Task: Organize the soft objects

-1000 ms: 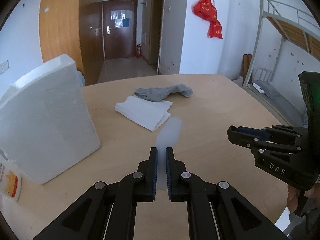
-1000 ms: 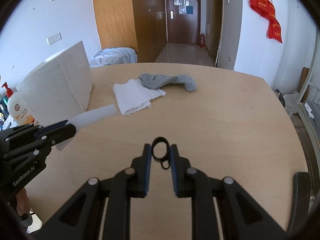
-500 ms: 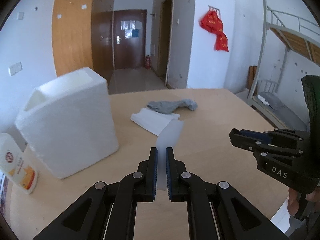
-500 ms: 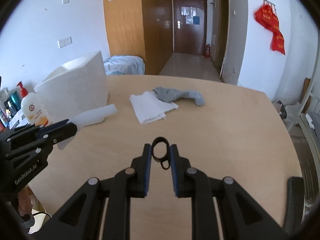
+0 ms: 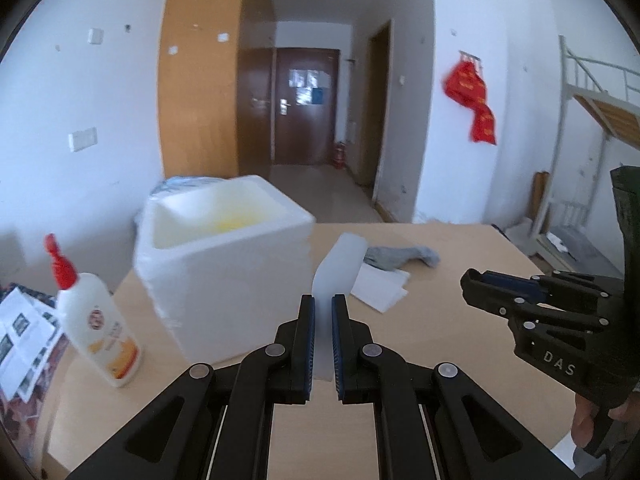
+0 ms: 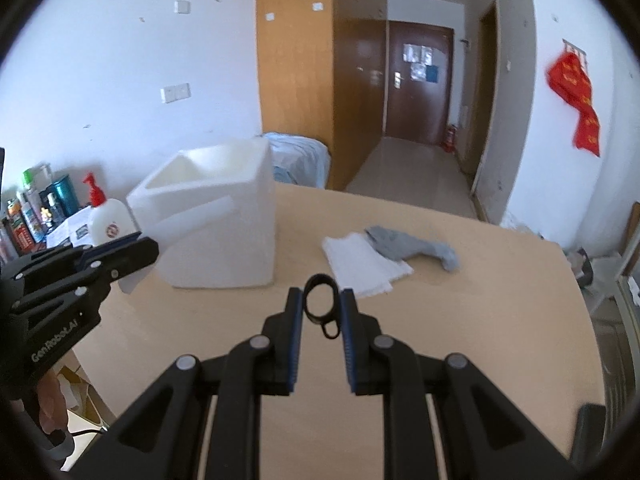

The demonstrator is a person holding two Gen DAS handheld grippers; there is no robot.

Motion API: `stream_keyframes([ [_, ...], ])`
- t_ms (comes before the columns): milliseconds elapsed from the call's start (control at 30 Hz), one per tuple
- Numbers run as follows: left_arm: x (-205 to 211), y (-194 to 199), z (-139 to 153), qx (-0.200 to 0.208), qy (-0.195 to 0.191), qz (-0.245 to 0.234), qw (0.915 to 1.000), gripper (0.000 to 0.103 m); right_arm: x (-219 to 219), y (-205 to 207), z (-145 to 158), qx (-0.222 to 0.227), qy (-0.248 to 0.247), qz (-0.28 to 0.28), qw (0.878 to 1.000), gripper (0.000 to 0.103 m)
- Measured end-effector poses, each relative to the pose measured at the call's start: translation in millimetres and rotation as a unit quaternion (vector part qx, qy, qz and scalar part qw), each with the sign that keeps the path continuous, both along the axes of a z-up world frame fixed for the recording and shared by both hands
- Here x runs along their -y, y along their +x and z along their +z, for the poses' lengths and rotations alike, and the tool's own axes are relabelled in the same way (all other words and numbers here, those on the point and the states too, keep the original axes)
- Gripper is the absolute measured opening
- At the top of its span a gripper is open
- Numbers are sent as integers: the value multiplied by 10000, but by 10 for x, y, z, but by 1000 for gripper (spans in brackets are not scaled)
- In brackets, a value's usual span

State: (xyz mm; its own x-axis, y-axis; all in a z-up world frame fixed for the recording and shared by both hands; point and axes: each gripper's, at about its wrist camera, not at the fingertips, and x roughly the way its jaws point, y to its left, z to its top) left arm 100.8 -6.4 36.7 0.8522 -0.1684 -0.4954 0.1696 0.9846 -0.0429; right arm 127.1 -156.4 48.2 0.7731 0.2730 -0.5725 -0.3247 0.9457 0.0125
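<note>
The left gripper (image 5: 323, 300) pinches a pale, translucent white strip of soft foam (image 5: 338, 268) between its blue ribbed pads, jaws drawn narrow around it. The strip is flat, with a rounded far end, and stands up out of the fingers. From the right wrist view the same strip (image 6: 192, 220) juts from the left gripper (image 6: 136, 246) as a smooth slab in front of the foam box's wall.

The right gripper (image 6: 320, 304) grips a small black elastic hair tie (image 6: 320, 308), a thin glossy loop with a smaller loop hanging below it, held narrowly between the blue pads. In the left wrist view this gripper (image 5: 472, 280) shows only from the side, black and angular, its pads close together.

The white polystyrene box (image 5: 224, 264) stands upright on the pale wood-grain worktop (image 5: 460, 344), thick-walled and open-topped, with a grainy, slightly crumbled lower edge. Something yellowish (image 5: 232, 222) lies inside; the blur hides what it is.

Farther back on the worktop lies a folded white cloth (image 6: 360, 264) with a ribbed, waffle-like surface. A limp grey sock (image 6: 412, 248) lies bent, its one end overlapping the cloth's far edge.

Just left of the box stands a white plastic pump bottle (image 5: 96, 320) with a red nozzle and an orange label.
</note>
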Motion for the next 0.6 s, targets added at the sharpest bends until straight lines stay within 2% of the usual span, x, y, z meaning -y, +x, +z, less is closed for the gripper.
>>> stream_keyframes([
  [600, -449, -103, 155, 203, -51, 840, 9962, 9, -567, -16, 265, 372, 77, 798, 9961, 22],
])
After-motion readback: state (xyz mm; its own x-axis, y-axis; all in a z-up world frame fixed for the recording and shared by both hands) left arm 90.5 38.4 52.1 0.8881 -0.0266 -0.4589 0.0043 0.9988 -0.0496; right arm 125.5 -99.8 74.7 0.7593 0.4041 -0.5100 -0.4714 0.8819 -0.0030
